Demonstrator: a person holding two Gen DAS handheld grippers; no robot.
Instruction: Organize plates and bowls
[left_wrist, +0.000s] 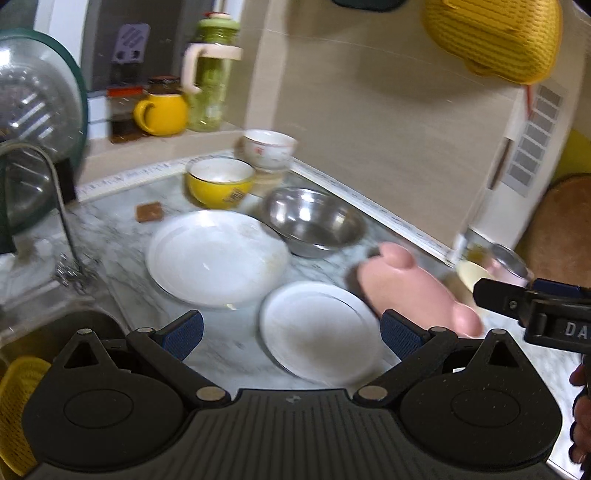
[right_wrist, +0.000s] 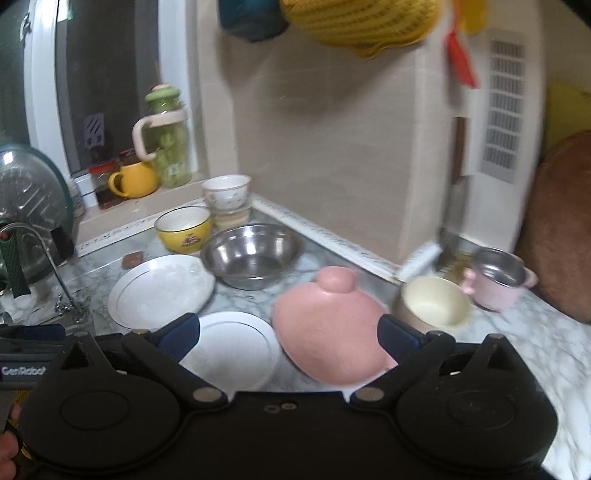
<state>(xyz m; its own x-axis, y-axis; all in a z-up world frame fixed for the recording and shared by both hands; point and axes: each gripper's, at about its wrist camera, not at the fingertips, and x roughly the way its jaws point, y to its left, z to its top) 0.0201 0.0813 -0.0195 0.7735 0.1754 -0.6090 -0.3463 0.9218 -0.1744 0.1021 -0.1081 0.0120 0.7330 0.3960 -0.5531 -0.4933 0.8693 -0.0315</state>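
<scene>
1. Judging by the layout, little sorting is done: the dishes lie spread singly over the marble counter (right_wrist: 524, 354), except the white patterned bowl (right_wrist: 226, 192) at upper centre, which seems to sit on another dish; blur hides what.
2. Counted left to right in the right wrist view:
   - two white plates, large plate (right_wrist: 160, 290) and small plate (right_wrist: 231, 350);
   - one yellow bowl (right_wrist: 183, 229);
   - one steel bowl (right_wrist: 253, 254);
   - one pink lid (right_wrist: 328, 332);
   - one cream bowl (right_wrist: 436, 301);
   - one pink pot (right_wrist: 496, 282).
3. The left gripper (left_wrist: 291, 334) is spread wide and empty above the small plate.
4. The right gripper (right_wrist: 288, 332) is likewise spread, holding nothing, low over the pink lid.
</scene>
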